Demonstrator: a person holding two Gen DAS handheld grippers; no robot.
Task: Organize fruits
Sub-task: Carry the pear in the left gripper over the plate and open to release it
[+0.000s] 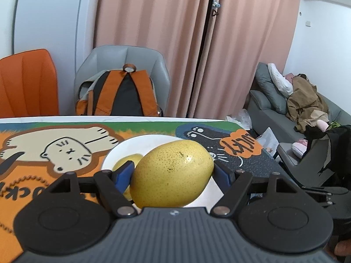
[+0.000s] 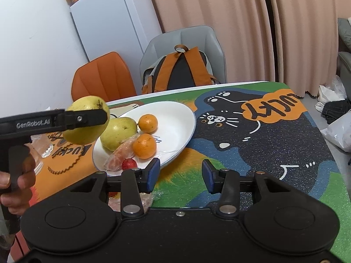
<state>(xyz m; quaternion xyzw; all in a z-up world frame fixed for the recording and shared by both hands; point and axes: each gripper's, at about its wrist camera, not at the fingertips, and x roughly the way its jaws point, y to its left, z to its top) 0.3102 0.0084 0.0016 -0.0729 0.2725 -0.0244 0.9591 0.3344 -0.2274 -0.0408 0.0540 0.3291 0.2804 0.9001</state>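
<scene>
My left gripper [image 1: 173, 171] is shut on a yellow pear [image 1: 172, 173] and holds it above the near-left edge of the white plate [image 1: 158, 140]; the held pear also shows in the right wrist view [image 2: 84, 122]. The white plate [image 2: 175, 122] holds a second yellow pear [image 2: 117, 132], two oranges [image 2: 148, 122] [image 2: 144, 145], a fruit in clear wrap [image 2: 120, 155] and a small red fruit [image 2: 129, 164]. My right gripper [image 2: 180, 174] is open and empty, low over the mat just in front of the plate.
The table carries a colourful cat-print mat [image 2: 263, 135]. An orange chair [image 2: 102, 77] and a grey chair with an orange backpack [image 2: 182, 70] stand behind the table. Clear plastic wrap [image 2: 43, 146] lies left of the plate. A grey sofa [image 1: 285, 109] is at the right.
</scene>
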